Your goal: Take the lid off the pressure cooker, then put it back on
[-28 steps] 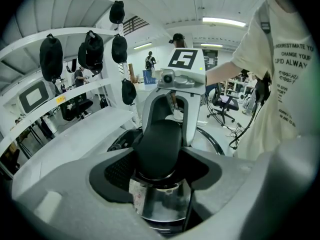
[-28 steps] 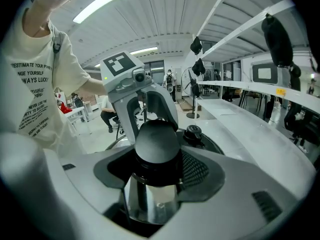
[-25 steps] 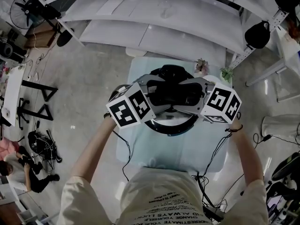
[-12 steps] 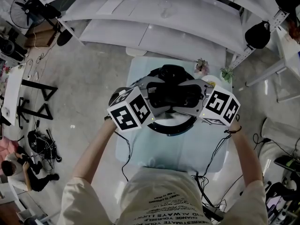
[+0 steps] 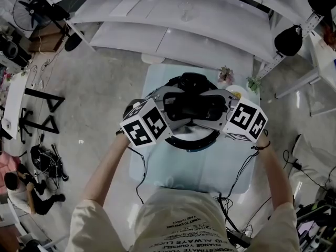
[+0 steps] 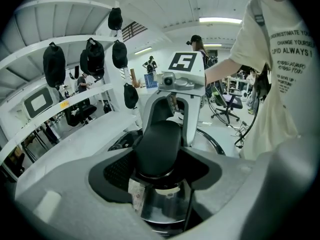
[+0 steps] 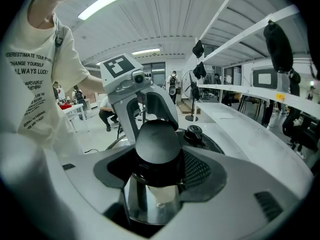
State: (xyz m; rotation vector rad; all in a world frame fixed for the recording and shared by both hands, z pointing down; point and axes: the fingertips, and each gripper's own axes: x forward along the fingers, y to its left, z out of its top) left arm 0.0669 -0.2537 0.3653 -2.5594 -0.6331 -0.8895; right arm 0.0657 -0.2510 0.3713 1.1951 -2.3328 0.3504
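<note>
Both grippers have barely shifted over the past second above the pressure cooker (image 5: pixel 210 139), which stands at the middle of a small pale counter (image 5: pixel 157 156). The left gripper (image 6: pixel 159 166) comes in from 9 o'clock and the right gripper (image 7: pixel 157 169) from 3 o'clock, and each has its fingers pinching one rounded end of the black handle (image 5: pixel 191 107) that spans the lid (image 5: pixel 192 132). With nothing raised or turned in that second, the lid looks to be sitting on the pot, so this seems a pause with the grip set rather than a lift under way. The head view alone shows the whole pot and both marker cubes. The right gripper view adds a small black knob (image 7: pixel 194 132) on the lid at 1 o'clock, and the left gripper view a paper tag (image 6: pixel 136 193) under the handle.
</note>
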